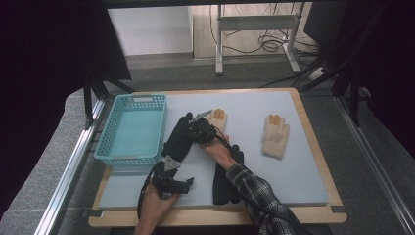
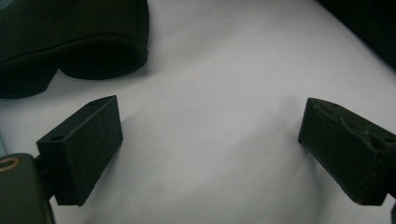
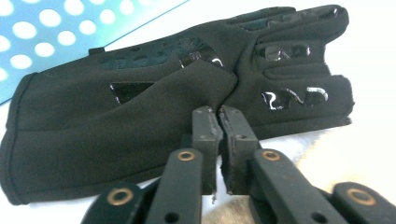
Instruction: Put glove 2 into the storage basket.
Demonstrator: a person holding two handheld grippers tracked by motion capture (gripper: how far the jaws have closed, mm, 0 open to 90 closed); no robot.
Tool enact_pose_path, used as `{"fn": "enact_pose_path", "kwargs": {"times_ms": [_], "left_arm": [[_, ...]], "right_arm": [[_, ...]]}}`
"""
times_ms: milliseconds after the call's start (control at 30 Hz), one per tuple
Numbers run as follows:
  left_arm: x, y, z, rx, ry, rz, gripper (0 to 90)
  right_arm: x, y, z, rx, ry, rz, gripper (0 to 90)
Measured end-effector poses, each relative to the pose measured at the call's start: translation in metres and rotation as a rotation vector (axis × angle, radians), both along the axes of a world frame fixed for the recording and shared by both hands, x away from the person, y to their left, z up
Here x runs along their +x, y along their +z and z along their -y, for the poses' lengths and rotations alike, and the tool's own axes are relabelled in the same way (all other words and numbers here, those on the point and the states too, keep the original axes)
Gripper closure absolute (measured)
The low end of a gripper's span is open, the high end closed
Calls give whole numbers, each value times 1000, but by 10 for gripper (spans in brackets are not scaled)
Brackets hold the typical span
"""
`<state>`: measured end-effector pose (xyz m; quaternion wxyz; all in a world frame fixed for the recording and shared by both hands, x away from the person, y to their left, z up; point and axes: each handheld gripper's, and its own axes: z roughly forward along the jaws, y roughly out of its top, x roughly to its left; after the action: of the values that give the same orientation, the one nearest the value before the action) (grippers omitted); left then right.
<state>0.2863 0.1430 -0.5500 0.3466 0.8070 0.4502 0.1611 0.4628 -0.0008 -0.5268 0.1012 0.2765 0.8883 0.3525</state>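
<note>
A black glove [image 1: 178, 139] lies flat on the pale mat [image 1: 293, 171], right beside the blue basket [image 1: 142, 98]. My right gripper [image 1: 190, 132] reaches over it from the right. In the right gripper view its jaws [image 3: 219, 112] are shut, tips pinching the black glove [image 3: 116, 121] at the fold between thumb and fingers. My left gripper [image 1: 170, 161] rests just below the glove's cuff. Its jaws [image 2: 210, 126] stand wide open with bare mat between them, and the dark cuff [image 2: 93, 51] lies ahead of them, untouched.
A second black glove [image 1: 225, 181] lies under the right forearm near the front edge. One cream glove [image 1: 218, 118] sits just behind the right gripper, another cream glove [image 1: 275, 136] farther right. The basket's perforated wall [image 3: 37, 32] rises behind the held glove.
</note>
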Motion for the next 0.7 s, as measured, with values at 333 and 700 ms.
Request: {"fn": "enact_pose_path", "kwargs": {"times_ms": [333,700], "left_arm": [[0,0,0,2,-1,0,67],[0,0,0,0,0,1,67]], "right_arm": [[-13,29,4,58,57,39,888],[-8,13,-4,9,-10,33,524]]}}
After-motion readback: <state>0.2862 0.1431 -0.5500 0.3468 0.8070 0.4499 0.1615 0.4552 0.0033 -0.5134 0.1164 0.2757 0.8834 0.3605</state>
